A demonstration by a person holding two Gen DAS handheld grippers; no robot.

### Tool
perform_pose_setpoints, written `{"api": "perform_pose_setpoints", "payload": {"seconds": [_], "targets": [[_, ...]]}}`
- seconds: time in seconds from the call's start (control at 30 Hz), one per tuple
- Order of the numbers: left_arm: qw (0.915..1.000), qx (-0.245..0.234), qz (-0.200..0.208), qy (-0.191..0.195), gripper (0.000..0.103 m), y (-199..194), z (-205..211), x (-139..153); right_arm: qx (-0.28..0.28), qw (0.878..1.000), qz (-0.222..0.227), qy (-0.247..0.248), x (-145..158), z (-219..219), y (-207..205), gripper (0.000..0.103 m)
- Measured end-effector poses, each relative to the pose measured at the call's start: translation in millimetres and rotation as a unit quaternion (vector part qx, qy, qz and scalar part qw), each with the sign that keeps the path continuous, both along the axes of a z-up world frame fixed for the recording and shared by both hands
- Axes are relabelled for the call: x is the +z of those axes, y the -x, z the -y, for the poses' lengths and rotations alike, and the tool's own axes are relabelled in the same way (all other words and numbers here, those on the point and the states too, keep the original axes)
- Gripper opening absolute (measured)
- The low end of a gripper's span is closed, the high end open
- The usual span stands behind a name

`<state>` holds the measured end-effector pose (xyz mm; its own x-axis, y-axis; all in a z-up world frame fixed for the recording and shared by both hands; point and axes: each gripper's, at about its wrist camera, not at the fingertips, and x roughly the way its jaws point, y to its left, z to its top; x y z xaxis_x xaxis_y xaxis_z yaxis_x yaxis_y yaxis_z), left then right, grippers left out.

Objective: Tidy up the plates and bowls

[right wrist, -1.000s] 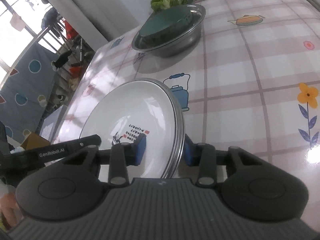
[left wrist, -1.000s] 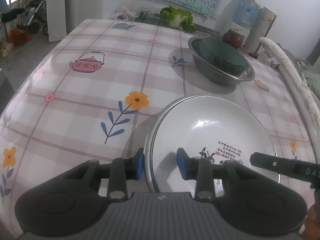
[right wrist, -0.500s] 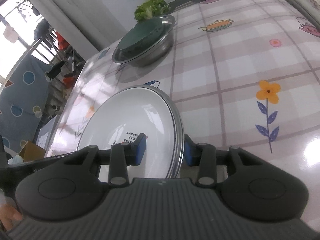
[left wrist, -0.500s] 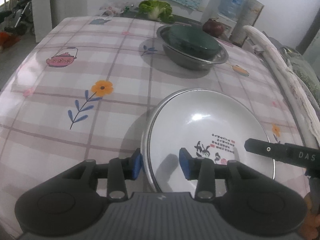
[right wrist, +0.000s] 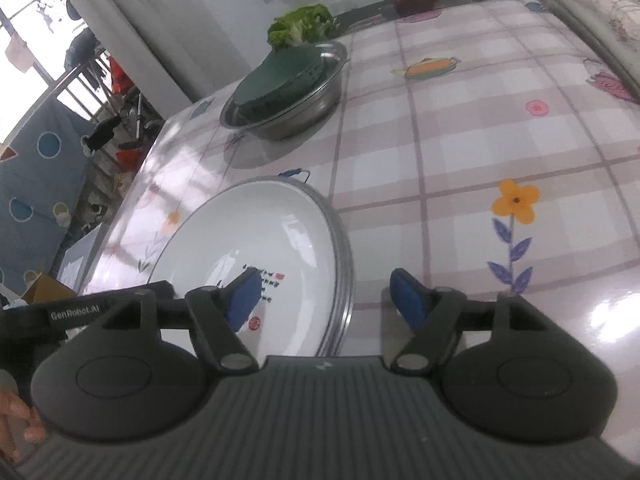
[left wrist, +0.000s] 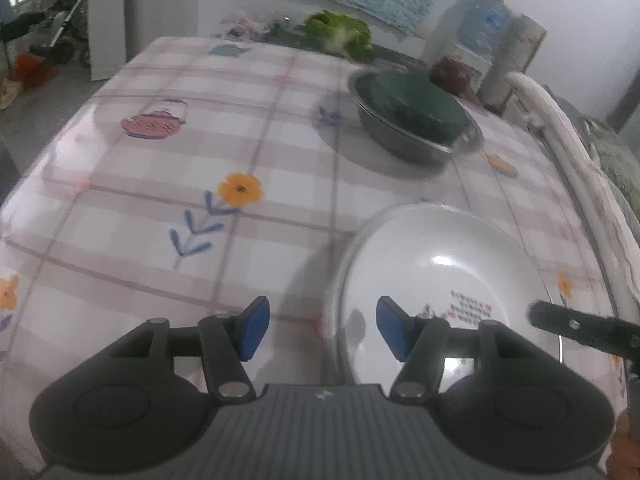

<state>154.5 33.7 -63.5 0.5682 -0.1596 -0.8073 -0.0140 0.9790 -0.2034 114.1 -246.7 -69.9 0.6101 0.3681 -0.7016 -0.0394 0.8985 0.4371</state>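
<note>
The stack of white plates [left wrist: 440, 280] is seen resting on the table [left wrist: 280, 152], at its near edge. The jaws of the left gripper [left wrist: 320, 326] have just been opening; the plate rim is still between them, but neither blue pad is pressed on it. The jaws of the right gripper [right wrist: 326, 298] have likewise just been opening and are spread on either side of the opposite rim, with no grip held.

Risk, judged: if either gripper is withdrawn at a slant, a pad could be caught on the rim and the stack dragged or tipped. The stack sits close to the table edge, so a nudge toward the person could send it off.

Also noted: a steel basin [right wrist: 288, 96] with a dark green bowl [right wrist: 280, 76] upside down in it stands well apart, farther back; leafy greens [right wrist: 300, 28] lie beyond. Nothing is seen between stack and basin.
</note>
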Motion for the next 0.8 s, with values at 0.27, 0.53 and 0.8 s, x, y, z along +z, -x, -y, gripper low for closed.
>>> {"api": "perform_pose_setpoints", "payload": {"seconds": [0.27,0.53,0.8], "targets": [[0.9977,0.018,0.061,-0.024,0.066,-21,-14,41,-0.014,0.999,0.029,-0.003,28,26,-26,0.076],[0.9967,0.001,0.076,-0.028,0.065,-83,0,58,-0.012,0.998,0.064,-0.015,52,39,-87,0.076],[0.9977,0.0,0.064,-0.024,0.043,-156,14,40,-0.006,0.999,0.048,-0.014,39,30,-176,0.053]]}}
